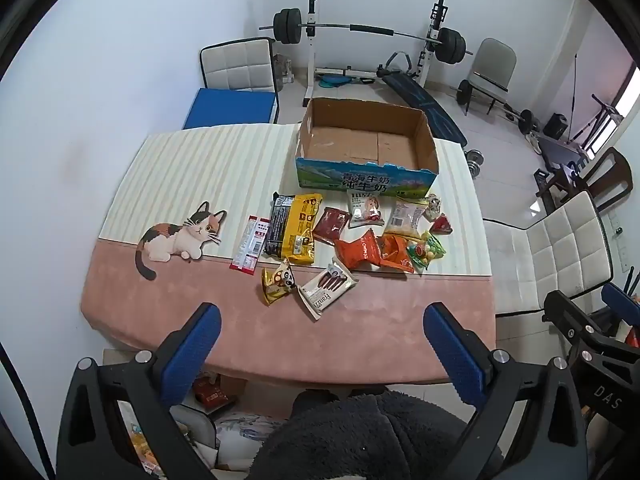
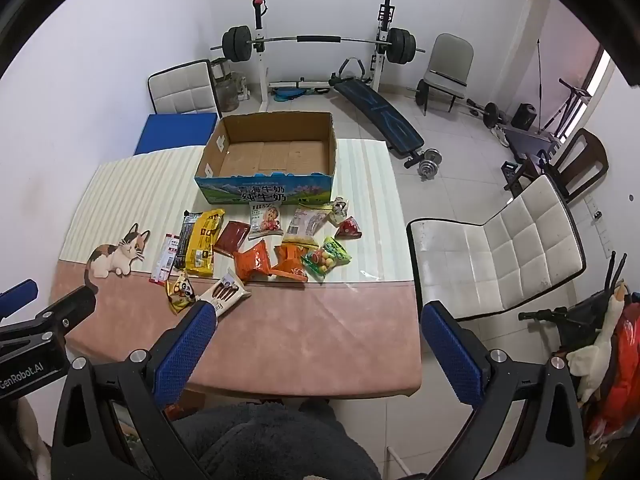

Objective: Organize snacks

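Observation:
An empty open cardboard box (image 1: pixel 366 142) (image 2: pixel 272 152) stands at the far side of the table. Several snack packets lie in front of it: a yellow packet (image 1: pixel 304 228) (image 2: pixel 204 246), an orange packet (image 1: pixel 362 250) (image 2: pixel 256 260), a white wafer packet (image 1: pixel 326 292) (image 2: pixel 224 294), a panda packet (image 1: pixel 278 280) (image 2: pixel 182 290), a green candy bag (image 1: pixel 426 250) (image 2: pixel 328 258). My left gripper (image 1: pixel 322 322) is open and empty above the table's near edge. My right gripper (image 2: pixel 320 320) is open and empty, to the right of the left one.
The table (image 1: pixel 280 332) has a pink and striped mat with a cat picture (image 1: pixel 180 234). White chairs (image 2: pixel 504 248) stand at the right and the far left. A weight bench and barbell rack (image 2: pixel 320 44) stand behind. The person's dark fleece lap is below.

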The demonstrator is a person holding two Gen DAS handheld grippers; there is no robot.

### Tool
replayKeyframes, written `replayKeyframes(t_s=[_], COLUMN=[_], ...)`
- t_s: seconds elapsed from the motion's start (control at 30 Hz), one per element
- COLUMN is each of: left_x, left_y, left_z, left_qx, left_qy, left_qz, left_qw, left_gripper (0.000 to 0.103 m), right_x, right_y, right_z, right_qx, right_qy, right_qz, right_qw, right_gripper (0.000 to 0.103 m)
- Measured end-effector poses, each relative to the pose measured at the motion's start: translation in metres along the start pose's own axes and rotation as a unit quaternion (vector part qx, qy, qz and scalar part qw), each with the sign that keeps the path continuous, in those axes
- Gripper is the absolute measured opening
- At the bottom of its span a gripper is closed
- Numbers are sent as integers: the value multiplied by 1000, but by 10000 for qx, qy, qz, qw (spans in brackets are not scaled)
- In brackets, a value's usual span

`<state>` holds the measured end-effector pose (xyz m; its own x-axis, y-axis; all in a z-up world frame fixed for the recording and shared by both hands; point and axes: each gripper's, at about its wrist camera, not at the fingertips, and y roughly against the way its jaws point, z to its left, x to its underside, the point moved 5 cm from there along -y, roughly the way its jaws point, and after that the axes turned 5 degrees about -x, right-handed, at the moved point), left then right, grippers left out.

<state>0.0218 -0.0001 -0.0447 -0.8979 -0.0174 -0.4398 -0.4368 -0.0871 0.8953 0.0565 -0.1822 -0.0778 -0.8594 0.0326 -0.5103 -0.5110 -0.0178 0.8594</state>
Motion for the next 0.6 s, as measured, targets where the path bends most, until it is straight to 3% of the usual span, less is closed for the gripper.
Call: replayKeyframes(t_s=[0.6], left_x=[-6], left_y=[2], left_z=[1], left_qx=[25], left_qy=[47], left_qz=[-56], left_qw=[10000], left_gripper=[103], right_x=[-5], right_y=[2], right_z=[2], right_qx=[2], right_qy=[-7], right_qz=[-68], right_qw=[10000], right_gripper=[103])
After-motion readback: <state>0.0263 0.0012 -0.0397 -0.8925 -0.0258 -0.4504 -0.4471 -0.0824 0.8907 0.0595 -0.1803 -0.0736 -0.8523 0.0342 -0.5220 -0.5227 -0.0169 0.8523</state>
